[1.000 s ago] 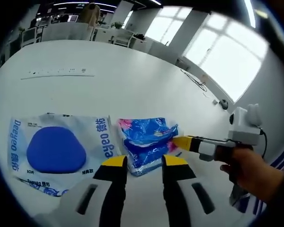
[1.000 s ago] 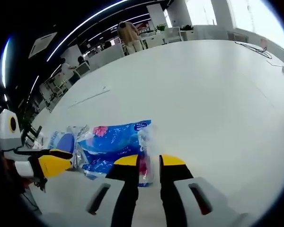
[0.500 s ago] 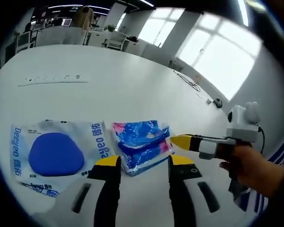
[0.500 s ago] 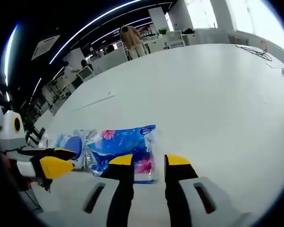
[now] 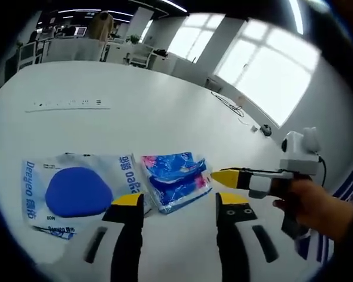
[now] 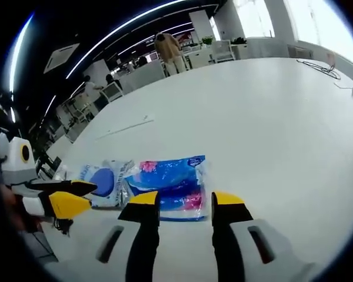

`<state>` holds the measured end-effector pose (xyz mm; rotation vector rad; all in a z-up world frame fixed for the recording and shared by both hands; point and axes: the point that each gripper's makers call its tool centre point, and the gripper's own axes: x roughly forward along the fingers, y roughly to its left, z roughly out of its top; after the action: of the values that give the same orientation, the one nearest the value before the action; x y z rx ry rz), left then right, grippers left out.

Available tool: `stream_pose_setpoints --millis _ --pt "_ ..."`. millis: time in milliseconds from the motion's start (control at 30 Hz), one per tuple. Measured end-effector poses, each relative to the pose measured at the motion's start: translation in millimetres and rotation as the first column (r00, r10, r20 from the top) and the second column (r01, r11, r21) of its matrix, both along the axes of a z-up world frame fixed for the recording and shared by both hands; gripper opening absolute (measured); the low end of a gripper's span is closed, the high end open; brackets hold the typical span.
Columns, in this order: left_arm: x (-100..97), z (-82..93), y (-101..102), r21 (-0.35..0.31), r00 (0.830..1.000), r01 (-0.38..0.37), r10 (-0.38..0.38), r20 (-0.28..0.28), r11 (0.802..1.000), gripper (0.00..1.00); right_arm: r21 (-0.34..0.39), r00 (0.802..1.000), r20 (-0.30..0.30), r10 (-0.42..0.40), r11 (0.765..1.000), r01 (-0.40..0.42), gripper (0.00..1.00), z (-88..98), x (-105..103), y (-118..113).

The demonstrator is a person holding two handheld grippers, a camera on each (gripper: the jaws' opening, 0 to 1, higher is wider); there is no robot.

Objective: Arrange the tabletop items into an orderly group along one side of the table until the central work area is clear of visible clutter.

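The blue tissue pack [image 5: 175, 187] is lying just beyond the left gripper [image 5: 181, 202], jaws parted and empty, beside the flat white wipes pouch [image 5: 76, 191]. The right gripper [image 6: 183, 201] is hovering with jaws apart, holding nothing. The crinkly film looks slippery, so nudging the packs flush, edges together, seems wisest.
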<state>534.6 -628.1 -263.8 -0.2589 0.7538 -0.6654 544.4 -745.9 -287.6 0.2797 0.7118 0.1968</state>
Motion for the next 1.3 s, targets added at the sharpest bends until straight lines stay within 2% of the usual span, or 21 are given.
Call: stream_pose_setpoints --millis 367,700,1300 --pt "-6.7 12.0 19 -0.007 1.000 -0.001 0.001 0.018 1.000 0.52 0.002 1.000 0.014 0.025 1.000 -0.025 0.38 14.2 -8 14" --pt "-15.3 25.3 37 -0.019 0.999 0.019 -0.019 0.038 1.000 0.54 0.002 0.998 0.028 0.055 0.998 -0.055 0.41 28.8 -16 37" --pt "-35.4 54.6 89 -0.033 0.997 0.023 -0.020 0.077 0.999 0.55 0.023 0.990 0.059 0.127 0.991 -0.128 0.43 55.8 -35 92"
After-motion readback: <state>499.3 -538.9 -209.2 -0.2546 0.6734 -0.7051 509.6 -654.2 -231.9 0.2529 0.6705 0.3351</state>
